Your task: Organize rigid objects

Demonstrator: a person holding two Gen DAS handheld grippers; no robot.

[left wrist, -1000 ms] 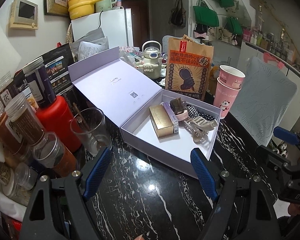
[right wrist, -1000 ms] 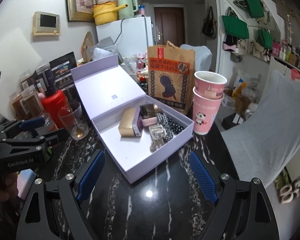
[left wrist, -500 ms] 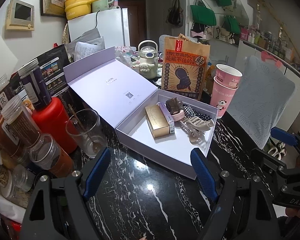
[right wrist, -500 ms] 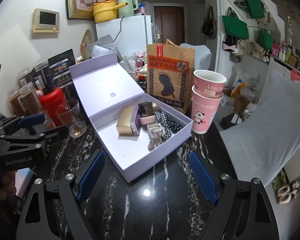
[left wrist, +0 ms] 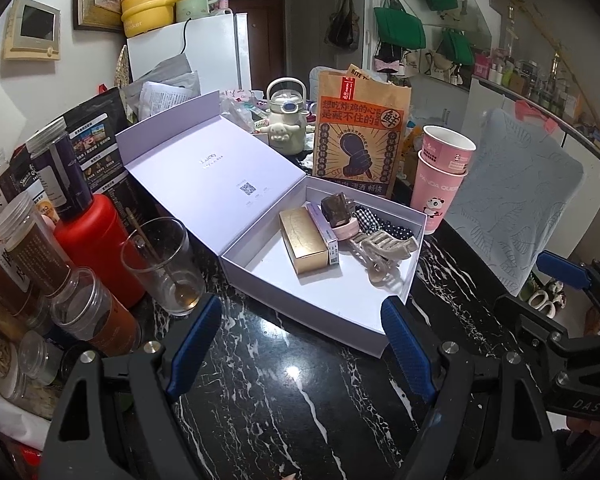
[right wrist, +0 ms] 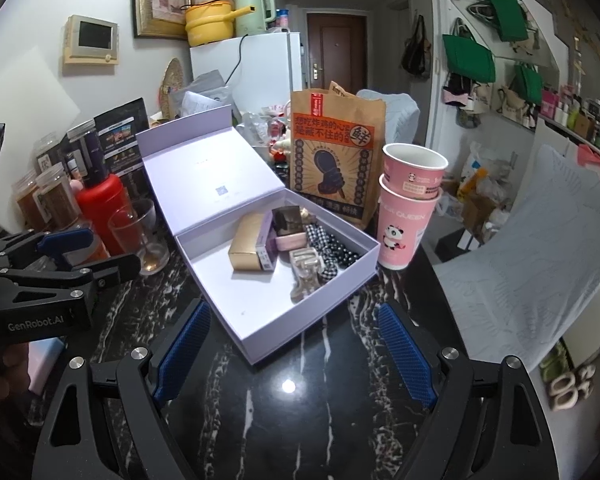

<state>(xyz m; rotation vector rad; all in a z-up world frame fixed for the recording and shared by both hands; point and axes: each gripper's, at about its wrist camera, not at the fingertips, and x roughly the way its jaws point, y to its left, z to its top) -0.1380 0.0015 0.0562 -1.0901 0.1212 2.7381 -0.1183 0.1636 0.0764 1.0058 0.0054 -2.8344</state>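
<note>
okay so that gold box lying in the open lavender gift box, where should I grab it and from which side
Grip the gold box across its two long sides near the near end, coming from above. It lies flat, its far long side is against a purple carton, but the near end stands clear of the gift box walls. Probably use the right gripper, which is open.

Barely any change. In the left wrist view the lavender box (left wrist: 364,312) and drinking glass (left wrist: 162,264) sit slightly lower and further left than a second ago; kettle (left wrist: 286,128) and paper bag (left wrist: 360,136) shift likewise. Right wrist view: box (right wrist: 260,336) drifts marginally left. Contents don't move relative to the box.
</note>
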